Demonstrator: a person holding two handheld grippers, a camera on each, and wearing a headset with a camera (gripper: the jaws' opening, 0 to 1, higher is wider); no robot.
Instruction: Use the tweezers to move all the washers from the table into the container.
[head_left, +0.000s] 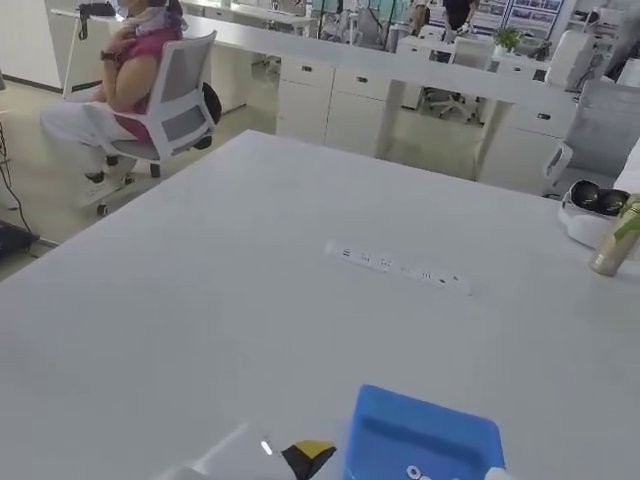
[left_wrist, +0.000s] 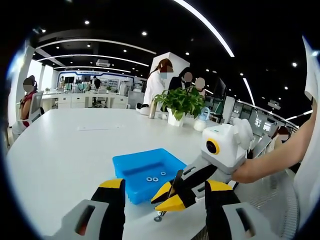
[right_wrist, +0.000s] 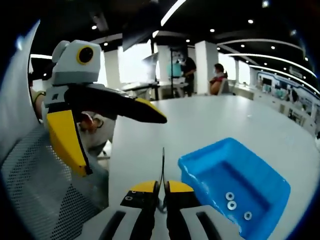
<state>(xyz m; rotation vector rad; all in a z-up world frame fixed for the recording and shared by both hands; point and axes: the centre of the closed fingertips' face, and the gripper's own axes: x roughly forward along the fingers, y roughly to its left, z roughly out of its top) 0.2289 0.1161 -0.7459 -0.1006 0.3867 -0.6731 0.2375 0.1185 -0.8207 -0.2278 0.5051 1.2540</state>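
Three washers (right_wrist: 231, 205) are lying in the container (right_wrist: 252, 167), right of the right gripper (right_wrist: 162, 186) jaws clamping the tweezers (right_wrist: 163, 160); the left gripper (left_wrist: 166, 187) is gaping.

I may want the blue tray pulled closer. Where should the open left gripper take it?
By the near wall of the blue tray, one jaw inside and one outside, with the left gripper coming straight in from its own side. The wall is thin and upright, and the washers lie farther in.
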